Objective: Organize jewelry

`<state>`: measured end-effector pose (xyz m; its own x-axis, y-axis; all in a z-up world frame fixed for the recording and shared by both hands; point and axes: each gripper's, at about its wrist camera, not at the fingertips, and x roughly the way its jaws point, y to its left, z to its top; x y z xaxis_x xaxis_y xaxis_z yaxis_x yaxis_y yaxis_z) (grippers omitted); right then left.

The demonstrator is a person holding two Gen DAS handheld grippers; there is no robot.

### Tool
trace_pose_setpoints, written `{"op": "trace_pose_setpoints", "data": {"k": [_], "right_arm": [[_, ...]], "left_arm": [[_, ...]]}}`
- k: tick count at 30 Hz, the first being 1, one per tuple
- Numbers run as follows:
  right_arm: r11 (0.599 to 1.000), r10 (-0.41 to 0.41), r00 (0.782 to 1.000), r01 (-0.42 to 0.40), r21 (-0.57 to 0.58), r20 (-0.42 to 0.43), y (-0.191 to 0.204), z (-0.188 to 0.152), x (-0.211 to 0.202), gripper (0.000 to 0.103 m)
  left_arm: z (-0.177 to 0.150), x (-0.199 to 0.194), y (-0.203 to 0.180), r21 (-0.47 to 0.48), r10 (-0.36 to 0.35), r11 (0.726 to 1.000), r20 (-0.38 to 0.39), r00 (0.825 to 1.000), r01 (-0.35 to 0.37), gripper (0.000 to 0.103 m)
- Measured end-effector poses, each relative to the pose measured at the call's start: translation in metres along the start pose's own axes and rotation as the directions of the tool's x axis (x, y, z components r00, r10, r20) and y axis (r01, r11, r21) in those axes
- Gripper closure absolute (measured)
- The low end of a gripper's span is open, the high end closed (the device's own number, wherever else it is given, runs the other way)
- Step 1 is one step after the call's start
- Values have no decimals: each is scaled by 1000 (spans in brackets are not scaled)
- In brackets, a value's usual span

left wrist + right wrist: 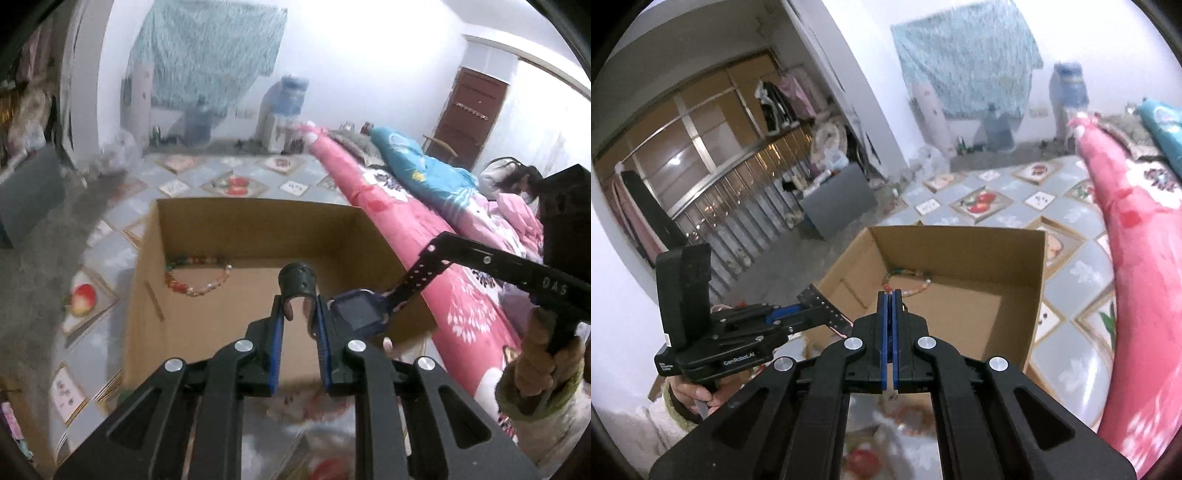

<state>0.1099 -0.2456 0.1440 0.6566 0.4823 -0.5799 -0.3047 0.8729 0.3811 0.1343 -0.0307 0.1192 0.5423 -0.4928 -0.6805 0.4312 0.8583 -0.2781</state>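
Note:
A dark blue watch (pixel 355 311) hangs above the near right part of an open cardboard box (pixel 258 210). My left gripper (pixel 300 302) is shut on one strap, which curls into a black loop (pixel 298 281) above the blue pads. The other strap, with holes (pixel 415 275), runs up to my right gripper (pixel 437 245), shut on its end. In the right wrist view my right gripper (pixel 891 294) has its pads together, and the holed strap (pixel 823 308) passes under it from the left gripper (pixel 779 315). A bead bracelet (pixel 199 275) lies on the box floor (pixel 908 284).
A bed with a pink sheet (pixel 399 229) runs along the box's right side, and a person (pixel 517 177) lies on it. The box stands on a floor mat with fruit pictures (pixel 982 201). A grey cabinet (pixel 838 199) and a water dispenser (pixel 282 107) stand further off.

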Motion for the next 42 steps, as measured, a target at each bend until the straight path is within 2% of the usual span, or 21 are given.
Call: {"op": "trace_pose_setpoints", "data": {"k": [2, 5, 10, 14, 16, 18, 21, 26, 29, 31, 33, 35, 36, 38, 41, 42], "right_arm": [[1000, -9, 999, 10, 12, -47, -10, 11, 22, 103], [999, -52, 992, 53, 5, -118, -29, 28, 61, 103], [995, -101, 971, 104, 2, -217, -52, 42, 108, 103], [983, -182, 947, 177, -42, -266, -63, 46, 135, 103], [977, -214, 934, 204, -65, -285, -68, 45, 142, 102], [979, -202, 936, 193, -58, -289, -70, 45, 143, 101], [975, -221, 939, 208, -78, -263, -68, 48, 138, 99], [977, -214, 946, 205, -62, -242, -71, 51, 129, 99], [982, -186, 940, 173, -71, -286, -63, 50, 126, 97], [985, -168, 922, 145, -92, -349, -55, 47, 132, 89], [989, -143, 880, 104, -110, -453, -45, 40, 145, 78], [987, -151, 811, 92, -131, -565, -37, 27, 166, 74], [987, -149, 788, 88, -131, -597, -36, 23, 174, 73], [987, -158, 713, 101, -122, -683, -36, 12, 199, 72], [986, -163, 647, 138, -96, -745, -40, 3, 229, 71], [985, -160, 638, 147, -84, -753, -42, 2, 236, 71]], "left_arm": [[11, 20, 7, -23, -6, 1000, -42, 999, 5, 87], [27, 54, 14, -24, 24, 999, -104, 994, -26, 87], [39, 108, 31, -28, 65, 997, -236, 969, -74, 85], [41, 140, 51, -58, 104, 989, -357, 928, -133, 67], [41, 144, 60, -117, 97, 981, -397, 912, -155, 47], [41, 140, 64, -145, 84, 978, -390, 917, -151, 40], [41, 135, 67, -156, 93, 974, -381, 920, -163, 39], [47, 119, 61, -157, 101, 975, -310, 945, -155, 39], [51, 101, 51, -125, 115, 981, -242, 964, -148, 39], [52, 83, 45, -95, 130, 984, -181, 975, -148, 35], [48, 59, 39, -66, 148, 986, -112, 983, -156, 30], [42, 43, 37, -48, 159, 986, -63, 985, -162, 27], [36, 31, 37, -39, 164, 985, -32, 986, -165, 25], [26, 17, 38, -29, 172, 985, 2, 985, -172, 24], [9, 1, 45, -21, 182, 983, 22, 983, -182, 23], [2, -4, 50, -27, 184, 983, 28, 983, -183, 23]]}}
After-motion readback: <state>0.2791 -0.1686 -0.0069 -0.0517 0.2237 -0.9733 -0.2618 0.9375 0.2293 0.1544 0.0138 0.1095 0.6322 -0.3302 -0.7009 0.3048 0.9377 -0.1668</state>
